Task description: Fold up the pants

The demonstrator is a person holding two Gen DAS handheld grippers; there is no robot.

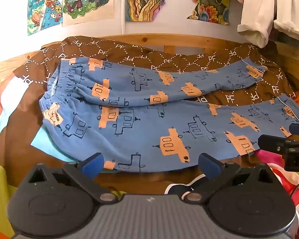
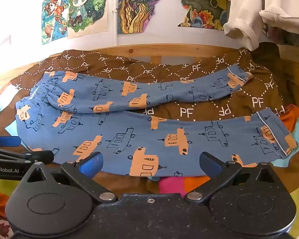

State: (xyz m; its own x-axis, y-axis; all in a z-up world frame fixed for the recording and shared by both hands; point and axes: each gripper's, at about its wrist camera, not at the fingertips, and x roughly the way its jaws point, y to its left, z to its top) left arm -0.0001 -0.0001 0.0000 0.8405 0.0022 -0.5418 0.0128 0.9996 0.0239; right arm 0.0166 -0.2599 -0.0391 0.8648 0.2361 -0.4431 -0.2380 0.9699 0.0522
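On the brown PF-print blanket (image 1: 189, 59), blue pants (image 1: 149, 127) with orange vehicle print lie spread flat, waistband at the blanket's left end, both legs running right and splayed apart, cuffs near its right end. Left gripper (image 1: 150, 164) hangs at the near edge of the front leg, jaws released wide, nothing between them. Right gripper (image 2: 151, 162) does likewise further right, also spread wide, empty. Drawings (image 2: 75, 10) hang on the wall behind.
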